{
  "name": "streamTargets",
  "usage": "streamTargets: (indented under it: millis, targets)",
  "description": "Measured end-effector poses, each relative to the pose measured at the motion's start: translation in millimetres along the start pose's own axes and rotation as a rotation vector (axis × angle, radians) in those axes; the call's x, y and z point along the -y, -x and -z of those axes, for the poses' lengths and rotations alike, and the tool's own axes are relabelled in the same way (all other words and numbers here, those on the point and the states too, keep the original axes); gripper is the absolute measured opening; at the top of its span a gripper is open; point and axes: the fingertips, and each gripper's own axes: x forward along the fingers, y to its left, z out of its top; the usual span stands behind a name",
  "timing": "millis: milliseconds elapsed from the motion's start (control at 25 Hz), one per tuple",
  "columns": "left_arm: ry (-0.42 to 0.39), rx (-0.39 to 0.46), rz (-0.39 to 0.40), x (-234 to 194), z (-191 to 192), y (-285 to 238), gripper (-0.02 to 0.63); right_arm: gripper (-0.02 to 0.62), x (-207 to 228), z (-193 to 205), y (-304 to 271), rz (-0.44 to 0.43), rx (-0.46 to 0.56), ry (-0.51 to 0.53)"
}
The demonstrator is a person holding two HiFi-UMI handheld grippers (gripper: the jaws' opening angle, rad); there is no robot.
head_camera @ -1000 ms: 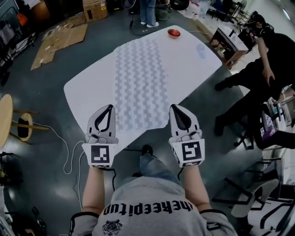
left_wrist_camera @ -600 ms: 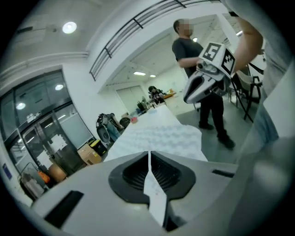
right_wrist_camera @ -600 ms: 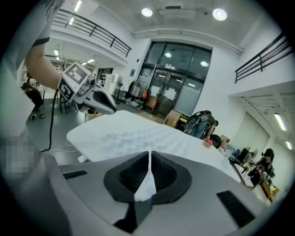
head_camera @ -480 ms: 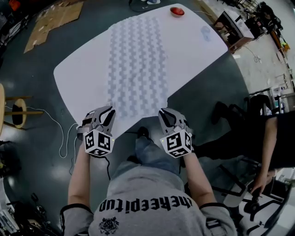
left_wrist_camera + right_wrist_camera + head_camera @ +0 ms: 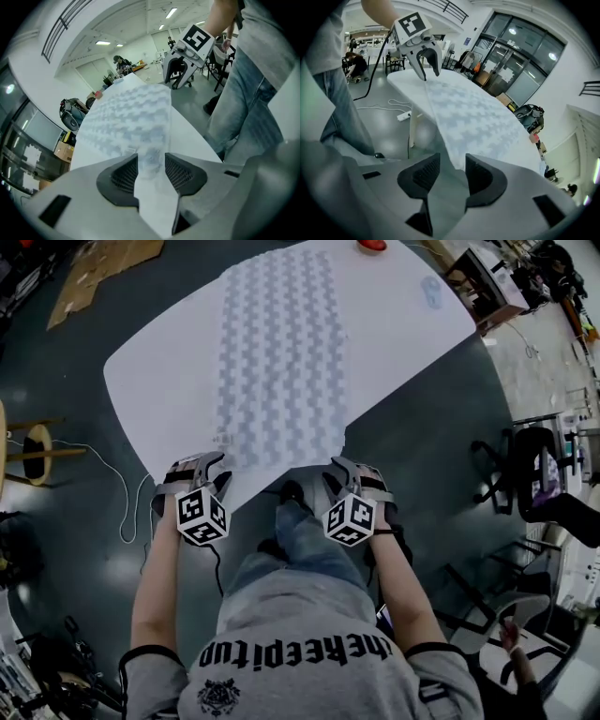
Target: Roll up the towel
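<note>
A grey-and-white patterned towel (image 5: pixel 277 343) lies flat along the white table (image 5: pixel 403 324), its near end hanging a little over the table's near edge. My left gripper (image 5: pixel 208 463) is at the towel's near left corner and my right gripper (image 5: pixel 339 468) at its near right corner. In the left gripper view the left gripper (image 5: pixel 151 164) has its jaws opening, with the towel (image 5: pixel 131 117) corner lying in the gap, not pinched. In the right gripper view the right gripper (image 5: pixel 452 168) also has its jaws opening, and the hanging towel (image 5: pixel 473 112) edge reaches between them without being pressed.
A red object (image 5: pixel 372 244) sits at the table's far end. A round wooden stool (image 5: pixel 37 451) and a white cable (image 5: pixel 122 512) are on the floor at the left. Chairs (image 5: pixel 534 474) stand at the right, cardboard (image 5: pixel 94 268) at the far left.
Both grippers have dropped from above the table down to its near edge at the towel's corners, tilting downward. Their jaws have gone from shut to parted.
</note>
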Motion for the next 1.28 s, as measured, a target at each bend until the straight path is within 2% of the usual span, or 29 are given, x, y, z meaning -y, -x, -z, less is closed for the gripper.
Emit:
streamTargets:
  millis: [240, 320, 440, 520, 640, 840, 1000, 1280]
  targets:
    - [0.001, -0.046, 0.017, 1, 10, -15, 0.176, 0.145, 4, 11, -24, 0.028, -0.079, -0.009]
    - [0.001, -0.050, 0.006, 0, 8, -18, 0.167, 0.118, 8, 13, -24, 0.044, -0.083, -0.009]
    - [-0.012, -0.067, -0.016, -4, 8, -23, 0.112, 0.010, 17, 8, -18, 0.075, -0.053, -0.007]
    - [-0.055, -0.090, -0.030, -4, 9, -25, 0.059, 0.003, 20, 4, -12, 0.076, -0.030, 0.000]
    - [-0.095, -0.102, -0.016, 2, 8, -23, 0.031, 0.002, 24, -1, -1, 0.063, 0.000, 0.011]
    - [-0.056, -0.079, 0.091, 17, 4, -8, 0.028, 0.002, 16, 0, 17, -0.052, 0.016, 0.021]
    - [-0.001, -0.046, 0.123, 15, -1, -1, 0.029, 0.002, 17, 2, 27, -0.138, 0.015, 0.028]
    - [0.079, -0.040, 0.120, -10, -6, -5, 0.032, 0.002, 67, -18, 23, -0.100, 0.035, 0.089]
